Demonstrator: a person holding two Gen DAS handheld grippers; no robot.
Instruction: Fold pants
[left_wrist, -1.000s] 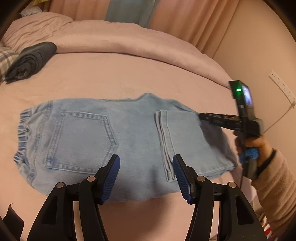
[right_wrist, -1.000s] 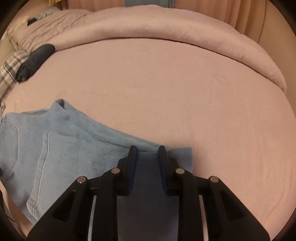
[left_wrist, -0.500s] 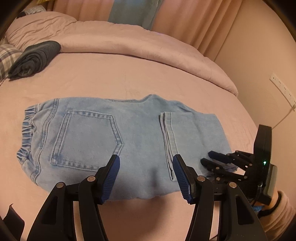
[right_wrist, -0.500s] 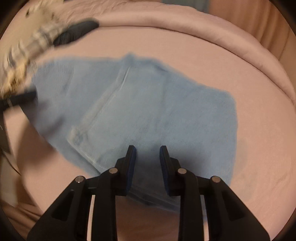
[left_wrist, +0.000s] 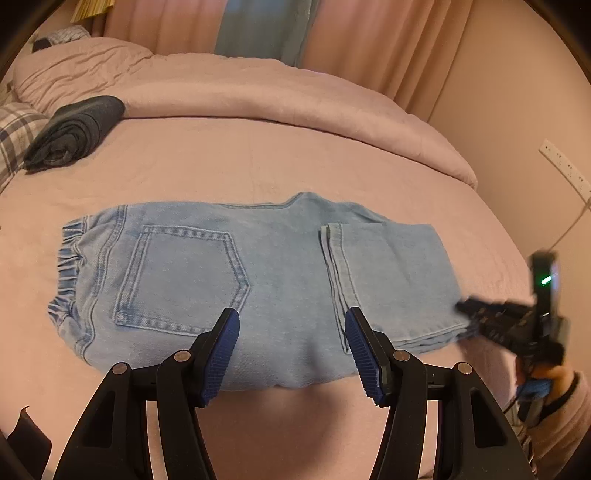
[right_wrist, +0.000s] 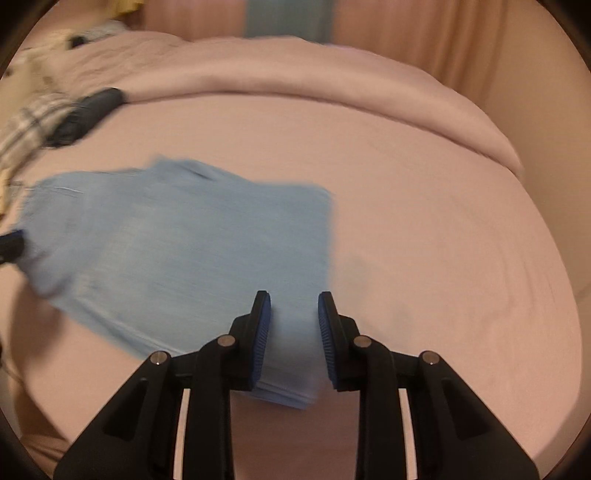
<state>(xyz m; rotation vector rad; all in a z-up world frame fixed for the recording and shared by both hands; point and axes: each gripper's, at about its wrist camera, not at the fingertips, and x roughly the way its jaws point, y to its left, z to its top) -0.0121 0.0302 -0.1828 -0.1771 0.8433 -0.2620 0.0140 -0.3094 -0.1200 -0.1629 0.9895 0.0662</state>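
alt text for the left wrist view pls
Light blue jeans, back pocket up and legs folded over, lie flat on a pink bed beyond the open left gripper. The right gripper reaches their right edge; a folded dark garment sits far left.

no legible text anywhere
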